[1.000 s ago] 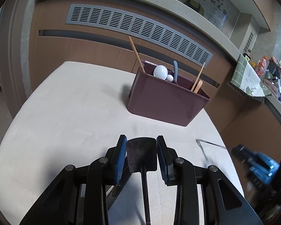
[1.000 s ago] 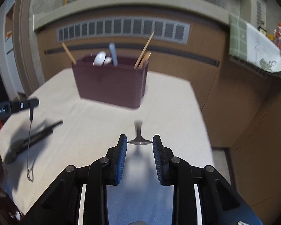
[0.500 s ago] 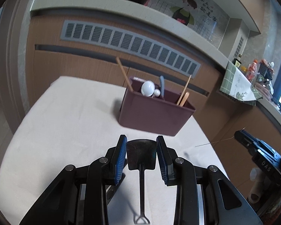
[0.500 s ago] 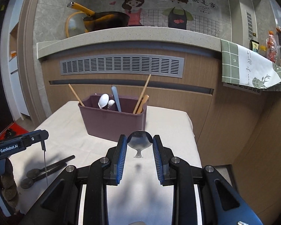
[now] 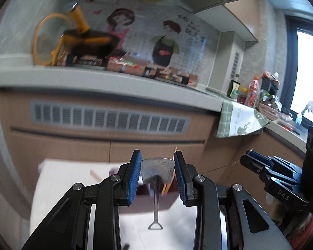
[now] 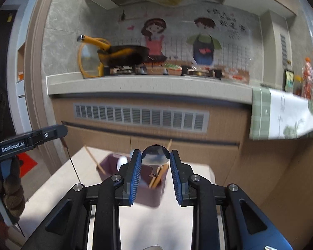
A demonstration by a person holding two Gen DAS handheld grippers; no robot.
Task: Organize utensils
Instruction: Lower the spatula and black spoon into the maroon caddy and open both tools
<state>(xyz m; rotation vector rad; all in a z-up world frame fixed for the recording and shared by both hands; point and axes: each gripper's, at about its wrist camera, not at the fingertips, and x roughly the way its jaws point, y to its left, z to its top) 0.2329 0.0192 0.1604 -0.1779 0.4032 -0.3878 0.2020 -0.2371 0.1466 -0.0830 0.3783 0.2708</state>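
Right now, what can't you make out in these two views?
- Left view: the bin is mostly hidden behind the left gripper and the spatula it grips.
- Right view: the bin's contents are blurred and partly covered by the right gripper and its spoon.
- Both views: the counter clutter is blurred.

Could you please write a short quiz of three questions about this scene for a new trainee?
1. True or false: the left gripper is empty.
2. Which tool does the right gripper hold? A) fork B) metal spoon C) knife
3. Fill in: chopsticks stand in the dark red ____ on the table.

Key:
1. False; it grips a small metal spatula by the blade, with the handle hanging down.
2. B
3. utensil holder
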